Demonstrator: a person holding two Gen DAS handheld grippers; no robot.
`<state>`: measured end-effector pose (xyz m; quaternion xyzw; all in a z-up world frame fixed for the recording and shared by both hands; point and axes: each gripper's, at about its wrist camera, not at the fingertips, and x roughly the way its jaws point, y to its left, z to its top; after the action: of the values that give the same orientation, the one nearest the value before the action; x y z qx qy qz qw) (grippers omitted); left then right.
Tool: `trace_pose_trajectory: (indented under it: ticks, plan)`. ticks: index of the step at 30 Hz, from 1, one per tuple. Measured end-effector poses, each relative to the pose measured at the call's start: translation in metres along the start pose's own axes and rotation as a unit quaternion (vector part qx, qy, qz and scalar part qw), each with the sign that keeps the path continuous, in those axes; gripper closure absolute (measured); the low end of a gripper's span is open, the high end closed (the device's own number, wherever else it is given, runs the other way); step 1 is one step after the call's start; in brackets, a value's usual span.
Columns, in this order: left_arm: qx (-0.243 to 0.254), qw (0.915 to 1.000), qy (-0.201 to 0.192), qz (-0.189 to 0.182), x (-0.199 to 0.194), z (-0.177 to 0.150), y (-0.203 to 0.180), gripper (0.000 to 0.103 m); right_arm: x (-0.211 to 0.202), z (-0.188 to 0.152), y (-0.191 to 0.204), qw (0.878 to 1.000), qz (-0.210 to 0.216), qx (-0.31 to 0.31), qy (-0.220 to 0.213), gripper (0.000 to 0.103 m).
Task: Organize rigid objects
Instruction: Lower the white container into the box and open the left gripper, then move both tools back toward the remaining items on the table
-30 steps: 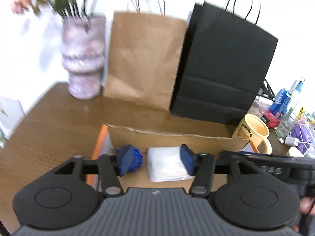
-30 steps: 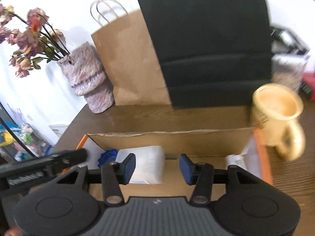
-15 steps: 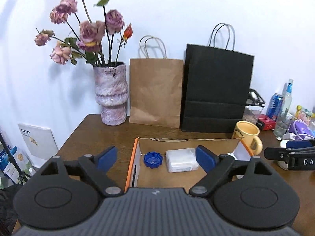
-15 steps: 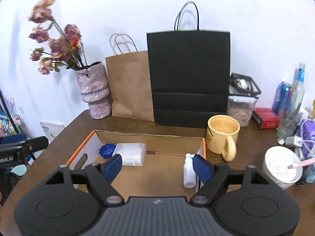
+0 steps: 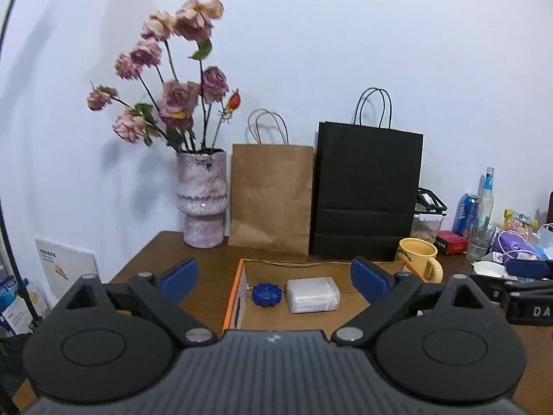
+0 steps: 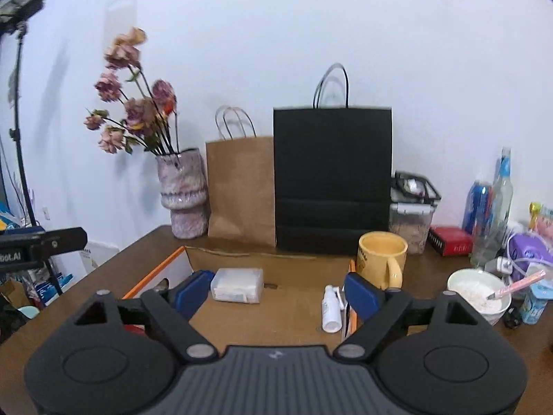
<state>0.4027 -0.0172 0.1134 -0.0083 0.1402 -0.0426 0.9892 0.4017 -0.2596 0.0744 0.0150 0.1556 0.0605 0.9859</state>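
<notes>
Both my tools, left tool (image 5: pixel 274 278) and right tool (image 6: pixel 278 292), had just been spreading, nothing between; a careless swing risked toppling the yellow ceramic mug (image 6: pixel 382 257) at lower right.

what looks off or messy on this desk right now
Nothing is spilled or broken. The cardboard box has a ragged, torn-looking back edge, and the small white bottle lies on its side inside it.

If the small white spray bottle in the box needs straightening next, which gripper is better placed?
Probably right. The right gripper is open, and the spray bottle lies just inside its right finger; the left wrist view does not show the bottle at all.
</notes>
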Motion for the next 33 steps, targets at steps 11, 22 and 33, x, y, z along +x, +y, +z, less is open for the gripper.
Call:
trace_pose_trajectory:
  ticks: [11, 22, 33]
  plan:
    - [0.045, 0.998, -0.044, 0.001, -0.063, -0.071, -0.005, 0.003, -0.059, -0.081, 0.017, 0.999, -0.003, -0.016, -0.036, 0.01]
    - [0.024, 0.9978, -0.061, -0.01, -0.148, -0.132, -0.013, 0.0, -0.155, -0.138, 0.039, 0.997, -0.008, -0.035, -0.061, 0.004]
    - [0.017, 0.9993, -0.032, 0.0, -0.206, -0.163, -0.008, 0.0, -0.225, -0.174, 0.056, 0.998, 0.01, -0.003, -0.058, 0.0]
